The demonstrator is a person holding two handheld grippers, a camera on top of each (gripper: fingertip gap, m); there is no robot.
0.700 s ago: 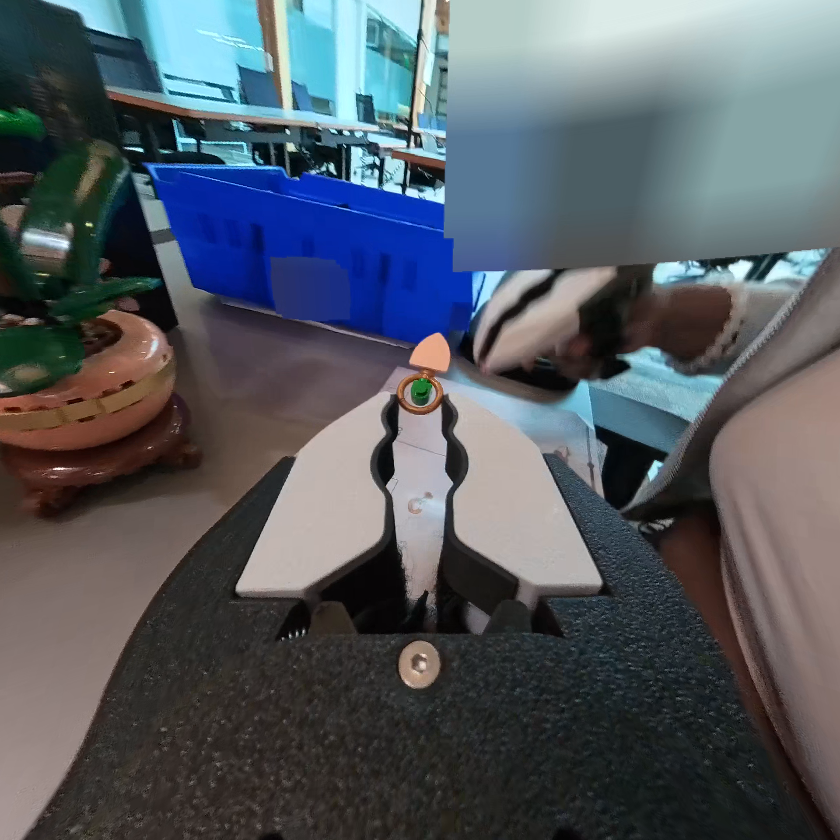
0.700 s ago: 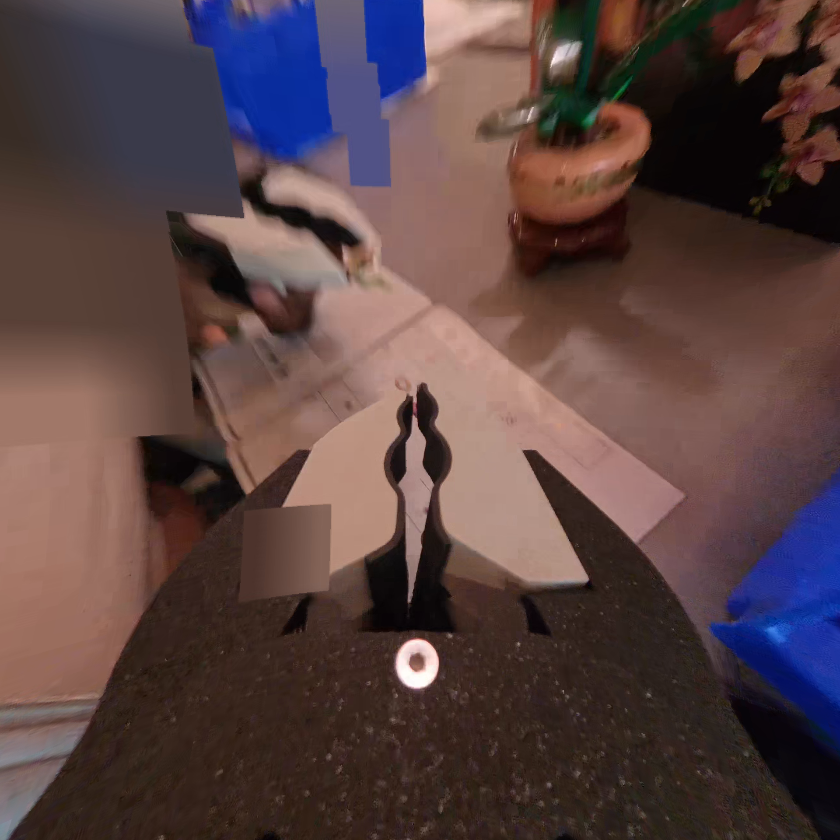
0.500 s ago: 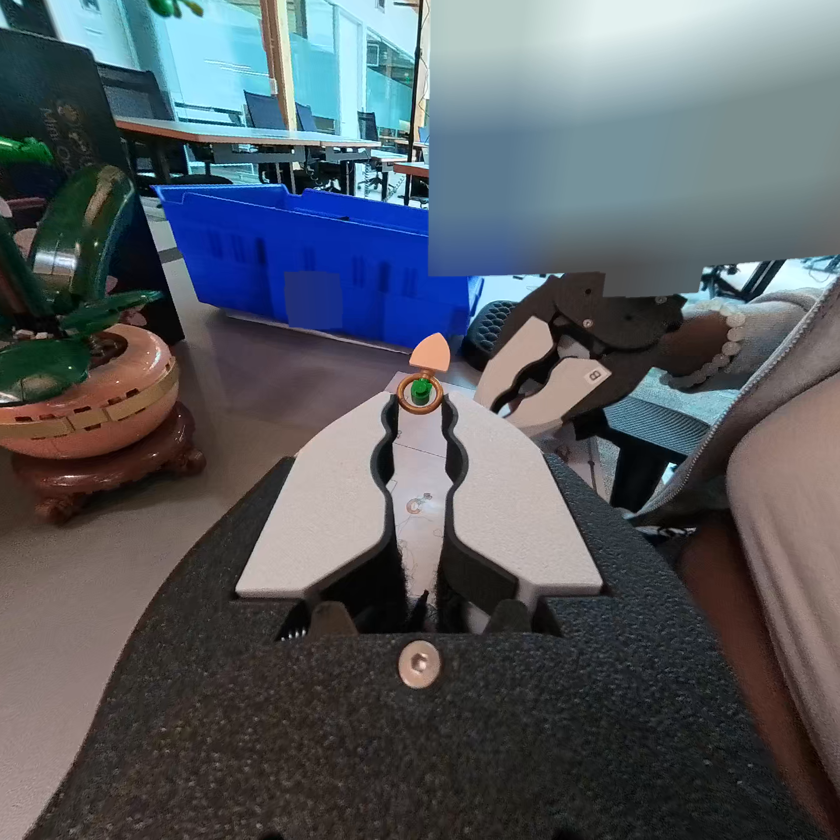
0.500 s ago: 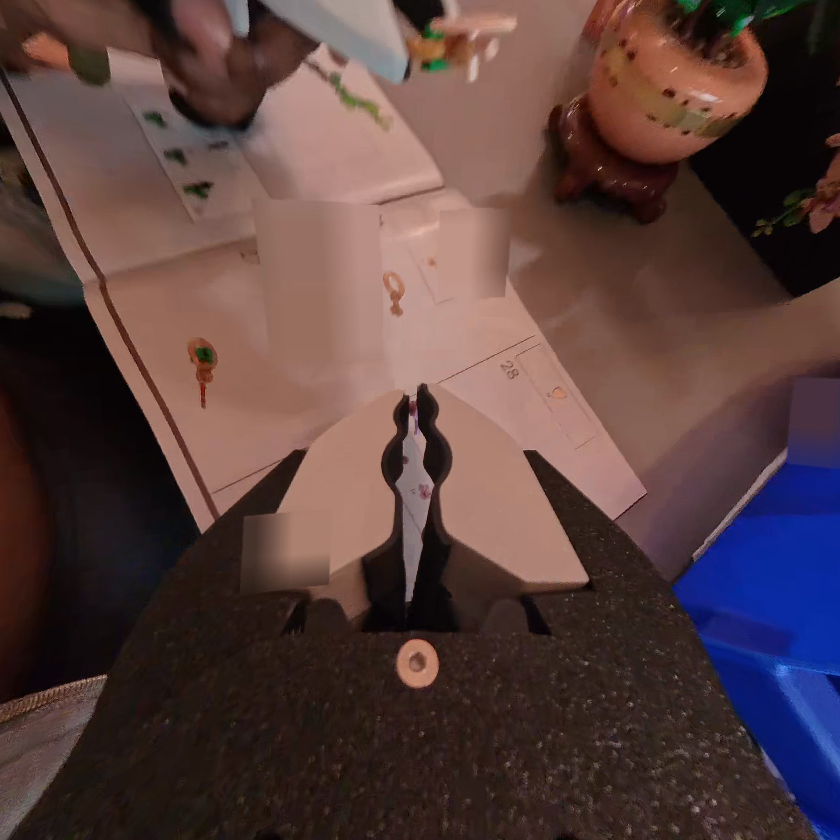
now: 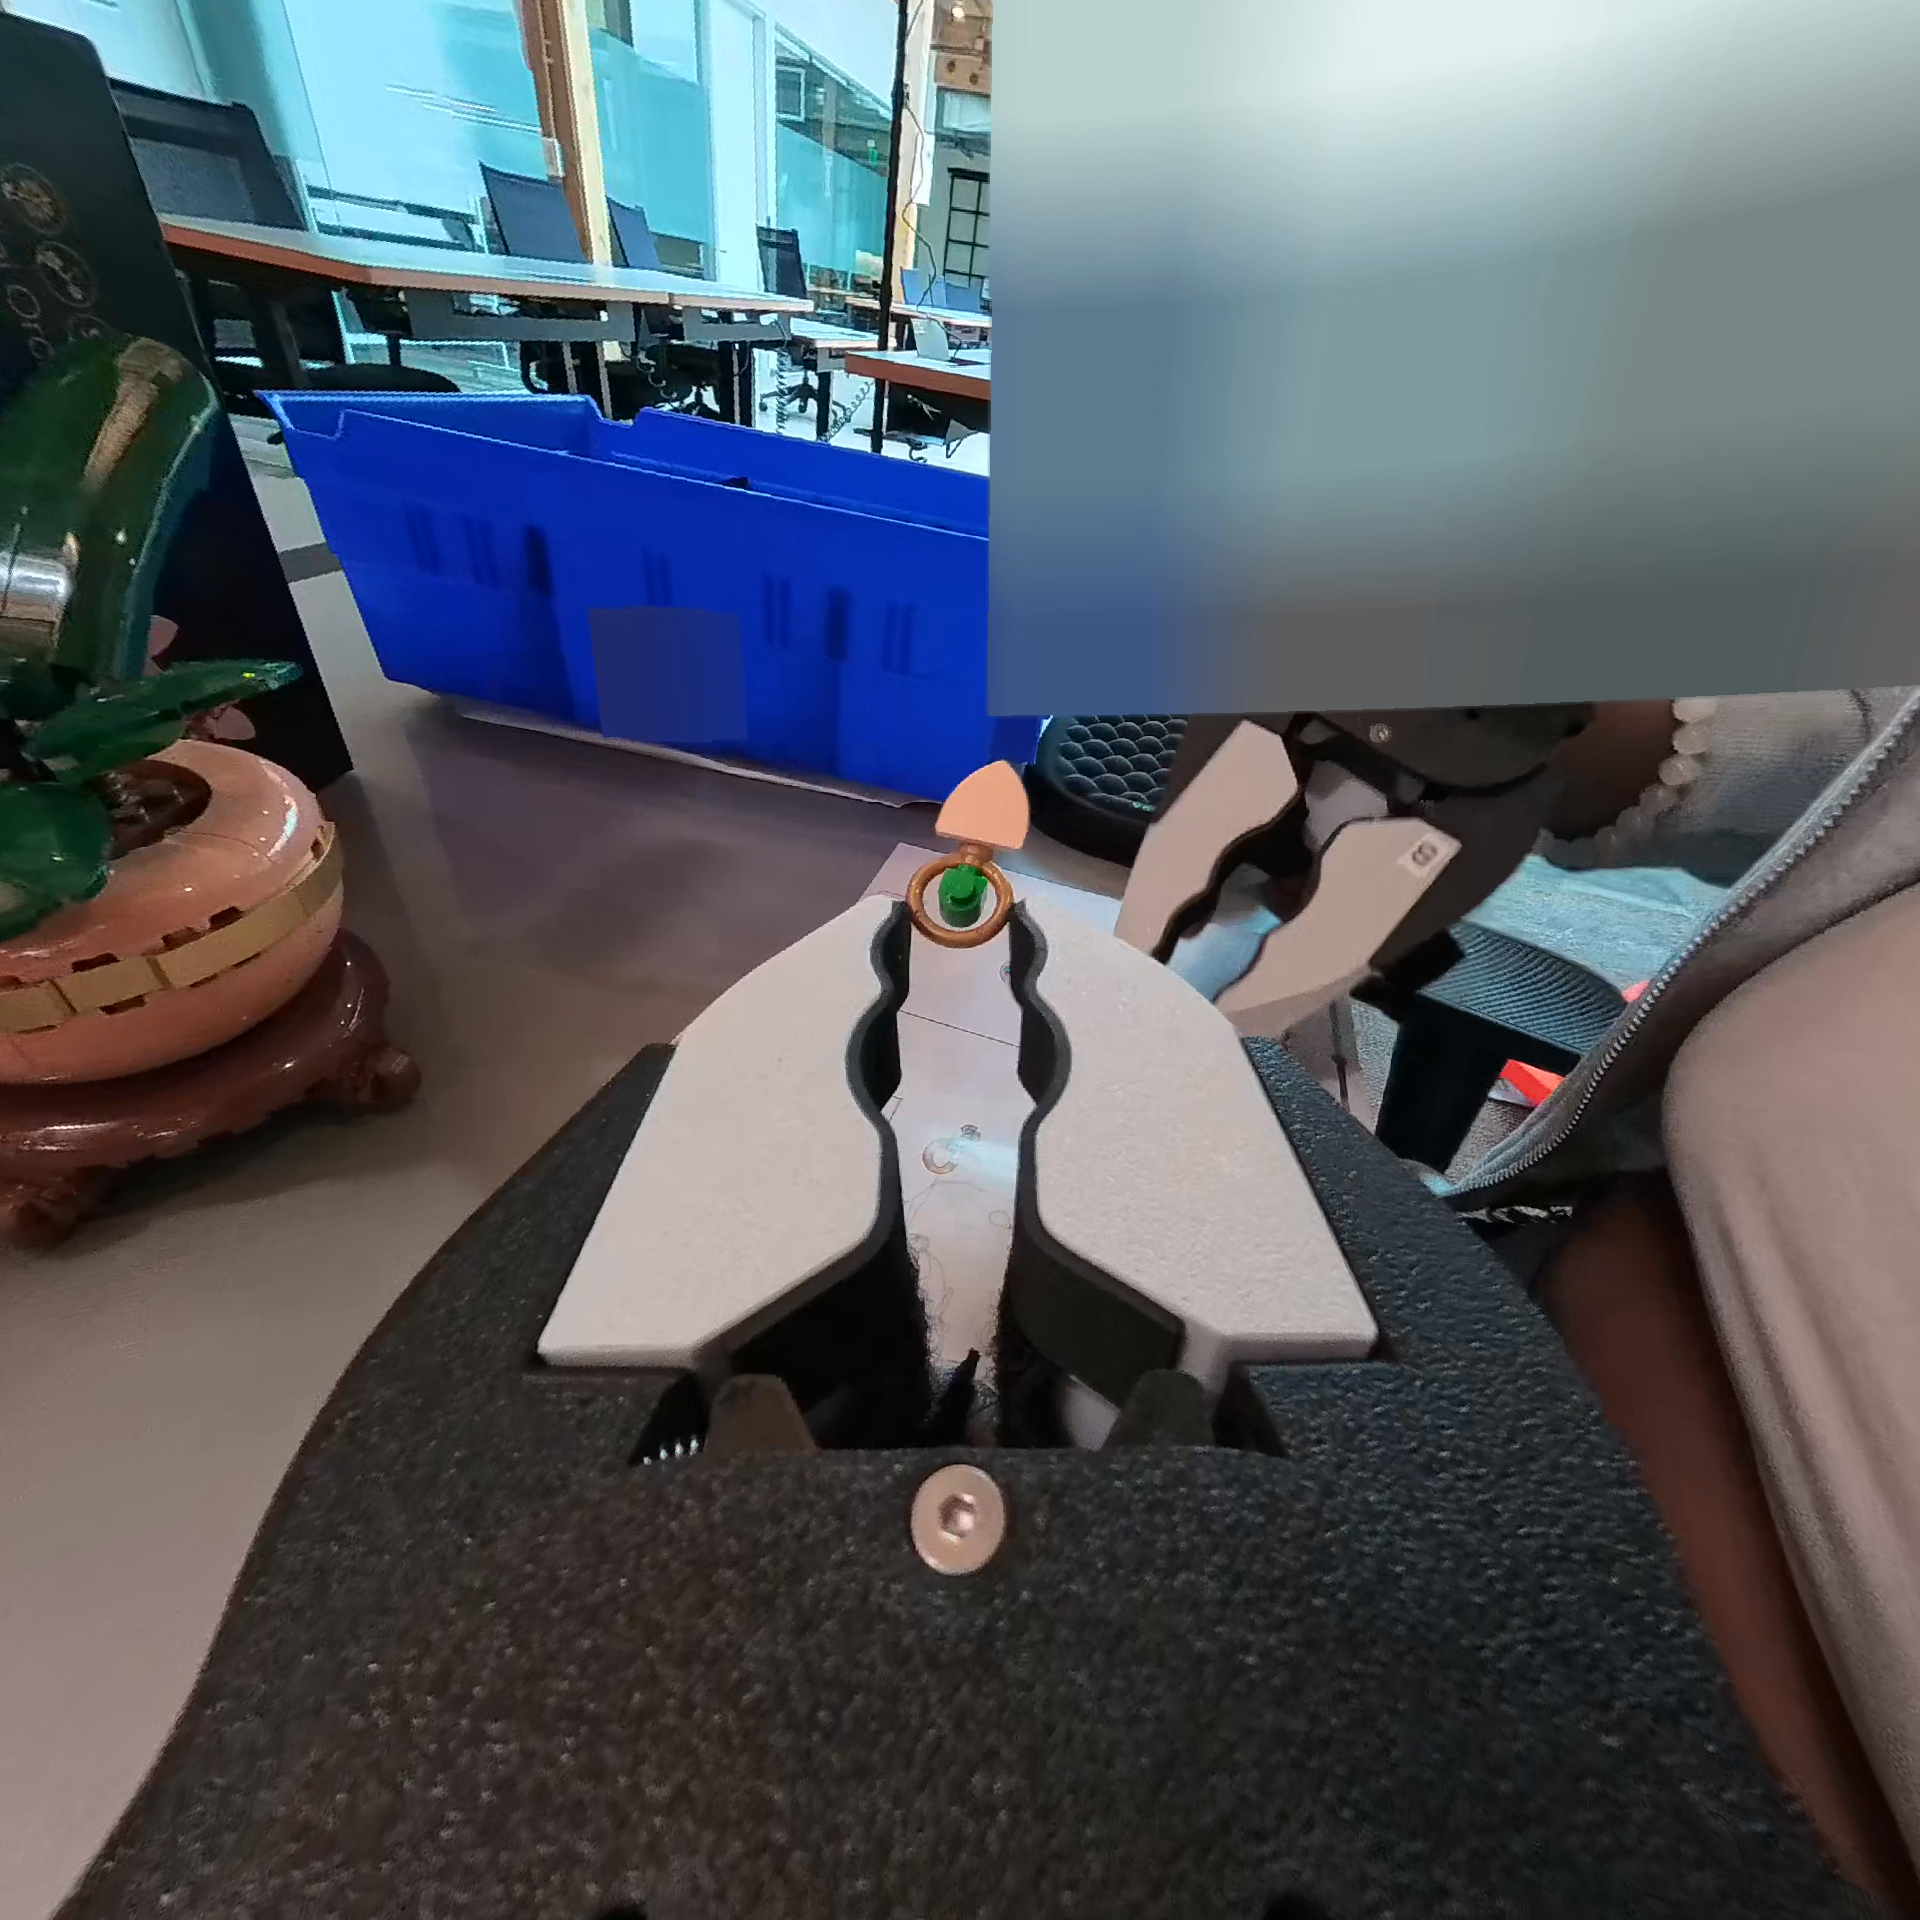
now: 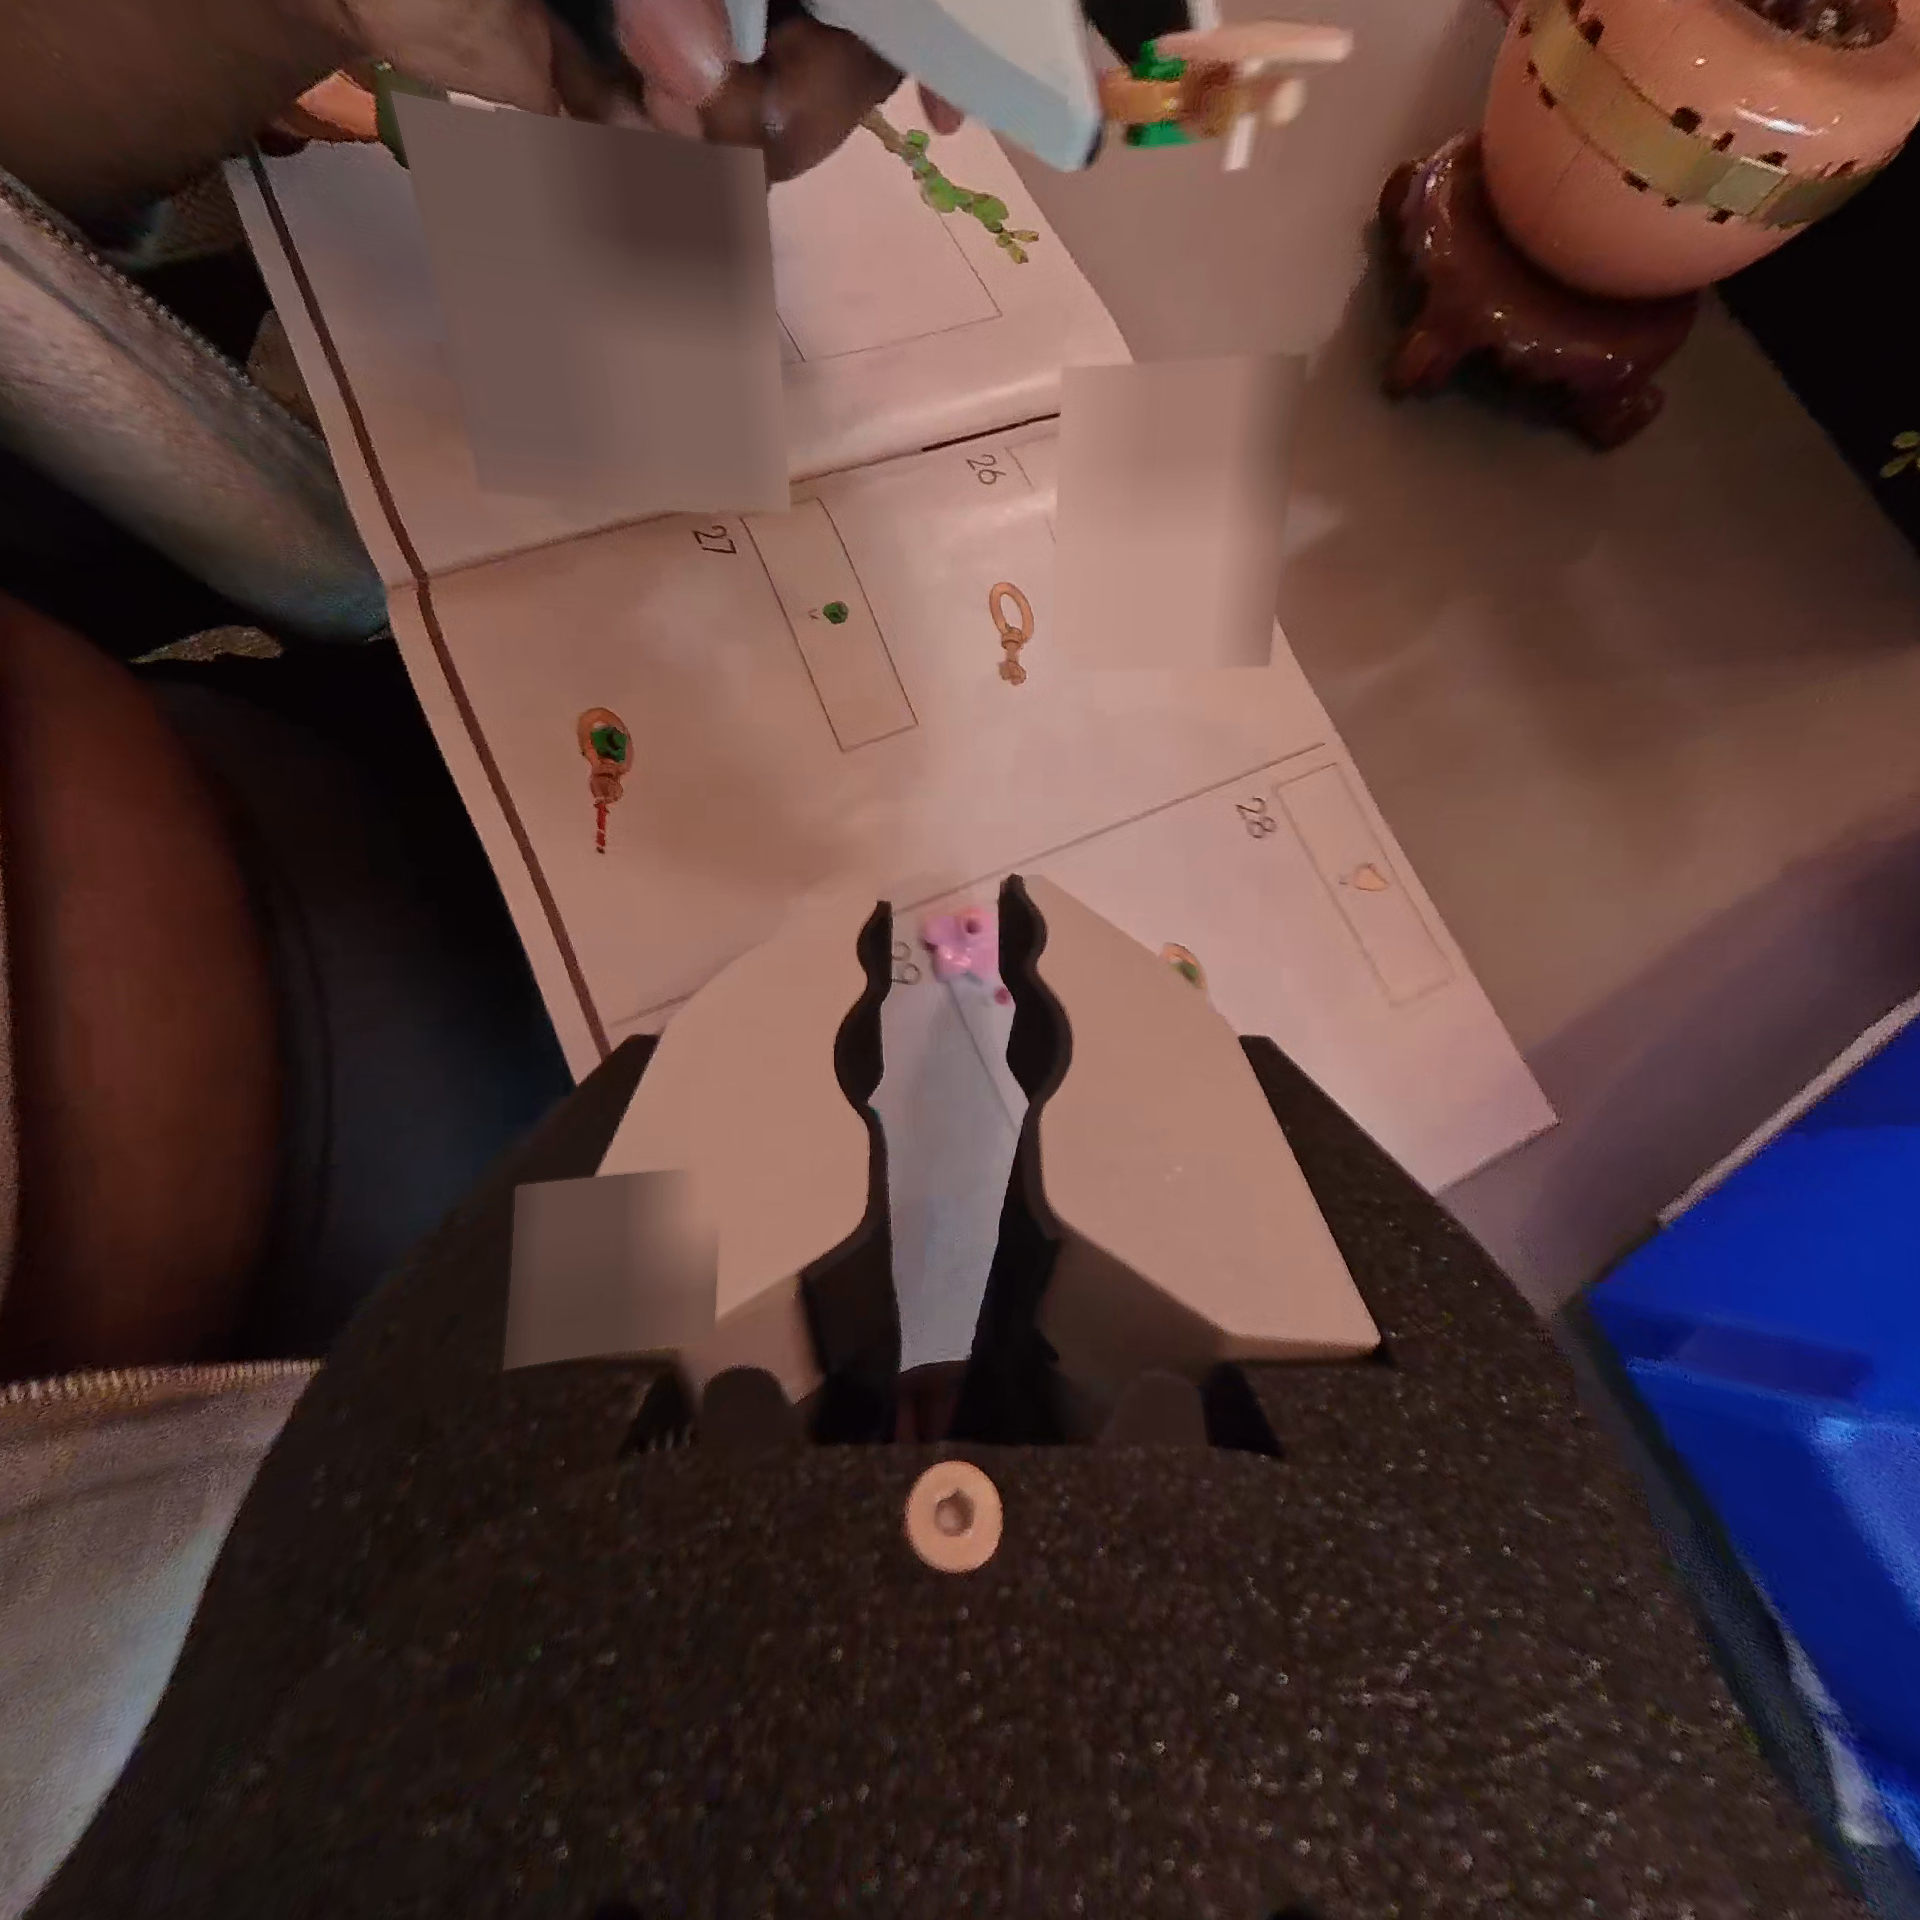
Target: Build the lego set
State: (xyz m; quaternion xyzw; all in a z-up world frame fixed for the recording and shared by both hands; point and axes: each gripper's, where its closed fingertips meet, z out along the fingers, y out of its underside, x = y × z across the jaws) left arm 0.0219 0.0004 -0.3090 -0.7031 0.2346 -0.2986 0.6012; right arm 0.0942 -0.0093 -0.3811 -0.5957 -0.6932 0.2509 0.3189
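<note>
My left gripper point(image 5: 959, 920) is shut on a small lego piece point(image 5: 981, 808): a gold ring with a green stud and a tan petal on top. It holds the piece up above the open instruction booklet point(image 6: 935, 727). My right gripper point(image 6: 948, 902) is open and points down at the booklet. A small pink lego piece point(image 6: 961, 938) sits between its fingertips, close to the right finger. I cannot tell whether the pink piece rests on the page. The right gripper point(image 5: 1226, 935) also shows open in the left wrist view. The left gripper's piece point(image 6: 1153, 88) shows at the top of the right wrist view.
A built lego plant in a pink pot on a brown stand point(image 5: 156, 914) stands at the left, and also shows in the right wrist view point(image 6: 1662, 156). A blue bin point(image 5: 644, 582) stands at the back; another blue bin point(image 6: 1766, 1403) is at the right. A person sits close. There is about 10 centimeters between the tips of the two grippers.
My right gripper has swung down over the booklet and opened; it was shut on the pink piece before. My left gripper has kept its hold and barely moved.
</note>
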